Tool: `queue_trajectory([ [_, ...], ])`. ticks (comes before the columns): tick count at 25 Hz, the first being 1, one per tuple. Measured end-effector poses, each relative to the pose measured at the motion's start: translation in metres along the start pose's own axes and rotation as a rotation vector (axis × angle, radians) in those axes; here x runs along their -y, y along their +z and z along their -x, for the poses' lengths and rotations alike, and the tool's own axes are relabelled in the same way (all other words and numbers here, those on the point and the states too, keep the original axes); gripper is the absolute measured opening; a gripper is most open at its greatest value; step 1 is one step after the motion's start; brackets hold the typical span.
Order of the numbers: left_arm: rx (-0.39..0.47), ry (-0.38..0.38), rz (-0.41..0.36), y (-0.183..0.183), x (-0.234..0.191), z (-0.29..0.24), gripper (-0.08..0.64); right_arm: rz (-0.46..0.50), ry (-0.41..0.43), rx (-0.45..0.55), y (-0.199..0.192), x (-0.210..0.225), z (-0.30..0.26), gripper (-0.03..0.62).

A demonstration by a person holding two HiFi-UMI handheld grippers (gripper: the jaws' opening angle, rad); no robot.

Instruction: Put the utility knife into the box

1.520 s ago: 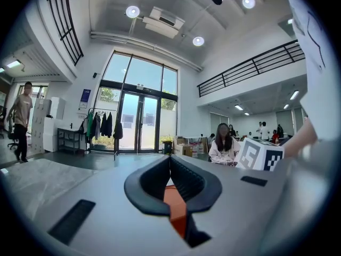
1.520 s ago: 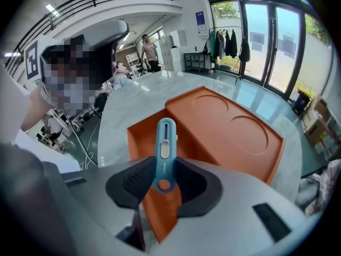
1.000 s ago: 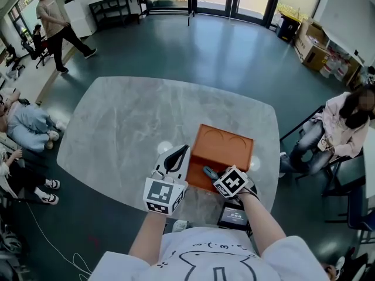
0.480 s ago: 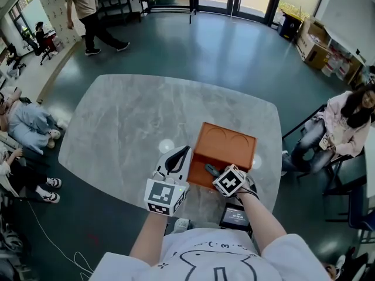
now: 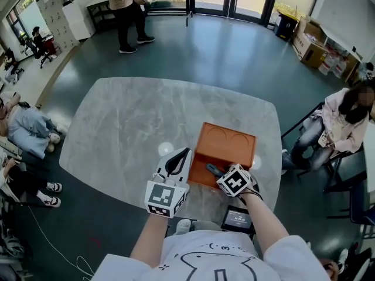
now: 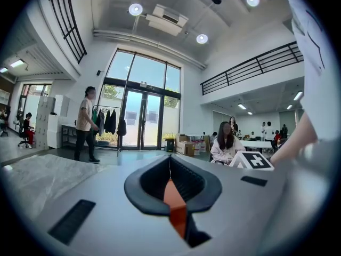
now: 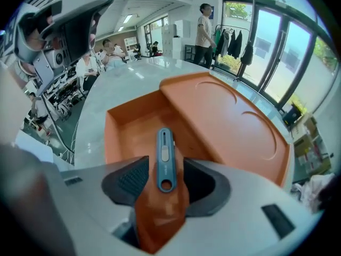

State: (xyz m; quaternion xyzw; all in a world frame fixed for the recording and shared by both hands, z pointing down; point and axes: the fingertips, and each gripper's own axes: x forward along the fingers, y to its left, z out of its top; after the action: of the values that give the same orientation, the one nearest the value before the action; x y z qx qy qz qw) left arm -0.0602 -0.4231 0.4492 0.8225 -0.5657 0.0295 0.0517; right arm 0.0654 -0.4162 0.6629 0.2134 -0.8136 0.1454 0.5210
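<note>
right gripper (image 5: 219, 173) (image 7: 165, 179): held over the box (image 5: 229, 140) (image 7: 126, 132), pointed steeply down; jaws spread wide, just been opening; nothing is gripped
utility knife (image 5: 211, 170) (image 7: 164, 159): blue; seen btwn the right jaws, lengthwise along them; a gap is left on each side, so no pad is pressed on it; hole end sits nearest the jaw roots, other end reaches past the tips
box: orange; open compt lies straight ahead of the right jaws, under the knife's far end; flat panel w/ two curved grooves lies beyond & to those jaws' right; whether the knife is resting on the compt floor can't be told
left gripper (image 5: 184, 153) (image 6: 169, 161): held approx level; jaws closed tip to tip, nothing clamped; only a sliver of orange is seen through the slot behind the tips; box's near corner is just beside the tips, to their right
table (image 5: 123, 127): grey marbled top; box is borne on it; bare top is seen ahead & to the left of the left jaws
</note>
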Motion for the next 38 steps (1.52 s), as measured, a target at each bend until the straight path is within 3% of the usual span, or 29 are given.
queue_trajectory([
  [11,0.026,-0.084,-0.012,0.008,0.015,0.023,0.015,-0.131,-0.074,0.173,0.016,-0.014,0.055,0.19],
  [23,0.07,-0.188,-0.038,0.019,0.037,0.049,0.015,-0.268,-0.194,0.418,0.017,-0.05,0.13,0.039],
  [31,0.107,-0.198,-0.048,0.03,0.058,0.06,0.015,-0.302,-0.271,0.595,0.012,-0.058,0.18,0.011],
  [38,0.149,-0.171,-0.063,0.048,0.067,0.076,0.015,-0.329,-0.303,0.829,0.02,-0.069,0.229,0.009],
])
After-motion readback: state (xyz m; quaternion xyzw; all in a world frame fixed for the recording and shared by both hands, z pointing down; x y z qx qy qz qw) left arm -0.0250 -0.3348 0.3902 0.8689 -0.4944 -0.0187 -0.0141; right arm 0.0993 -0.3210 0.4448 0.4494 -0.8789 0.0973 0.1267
